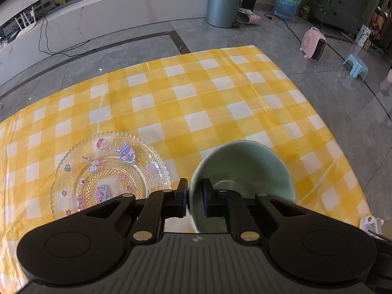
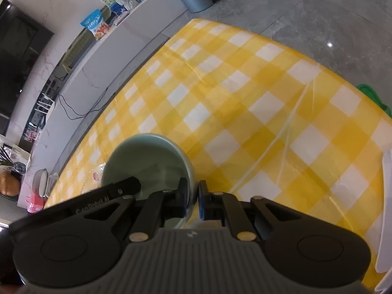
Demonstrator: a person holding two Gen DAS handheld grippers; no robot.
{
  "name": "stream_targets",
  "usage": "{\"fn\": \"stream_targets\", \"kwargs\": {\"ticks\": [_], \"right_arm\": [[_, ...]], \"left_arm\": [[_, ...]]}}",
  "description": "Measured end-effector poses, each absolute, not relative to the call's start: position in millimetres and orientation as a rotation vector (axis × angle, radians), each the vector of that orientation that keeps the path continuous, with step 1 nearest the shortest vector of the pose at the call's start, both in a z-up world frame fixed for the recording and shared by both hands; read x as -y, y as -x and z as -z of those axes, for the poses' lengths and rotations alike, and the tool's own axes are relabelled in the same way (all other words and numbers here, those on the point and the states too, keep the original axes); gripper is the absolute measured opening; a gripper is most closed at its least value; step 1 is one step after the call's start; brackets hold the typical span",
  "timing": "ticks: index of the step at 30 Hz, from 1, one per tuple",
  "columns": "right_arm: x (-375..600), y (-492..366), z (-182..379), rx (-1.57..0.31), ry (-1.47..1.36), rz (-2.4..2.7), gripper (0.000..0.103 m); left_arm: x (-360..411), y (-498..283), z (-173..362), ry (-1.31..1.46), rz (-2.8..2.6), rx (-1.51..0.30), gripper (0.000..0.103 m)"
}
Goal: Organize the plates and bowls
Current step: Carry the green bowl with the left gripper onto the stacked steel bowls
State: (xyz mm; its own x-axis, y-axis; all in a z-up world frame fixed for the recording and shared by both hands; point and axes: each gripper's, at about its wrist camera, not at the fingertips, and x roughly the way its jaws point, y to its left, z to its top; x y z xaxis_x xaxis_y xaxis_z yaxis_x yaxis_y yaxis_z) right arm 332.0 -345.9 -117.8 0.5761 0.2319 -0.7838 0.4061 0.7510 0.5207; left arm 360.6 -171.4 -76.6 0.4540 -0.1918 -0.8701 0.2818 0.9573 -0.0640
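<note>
A pale green ceramic bowl stands on the yellow checked tablecloth. My left gripper is shut on its near left rim, one finger outside the wall and one inside. My right gripper is shut on the right rim of the same bowl, again with one finger on each side of the wall. One of the left gripper's fingers shows over the bowl's left side in the right wrist view. A clear patterned glass plate with cartoon prints lies flat just left of the bowl.
A white dish edge shows at the table's right side. A green object lies just past the far right edge. Beyond the far table edge is grey floor with a grey bin and a pink heater.
</note>
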Motion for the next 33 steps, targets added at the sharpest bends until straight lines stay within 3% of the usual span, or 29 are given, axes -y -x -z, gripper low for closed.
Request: {"fn": "stream_targets", "kwargs": {"ticks": [15,33], "right_arm": [[327,-310,88,-0.934,-0.785,-0.020,0.006],[244,-231,15,-0.845,-0.608,-0.216,0.006]], "left_arm": [[139,-322,28,-0.098,0.221,-0.982,0.009],[53,-234,-31,0.039,0.081,-0.899,0.009]]}}
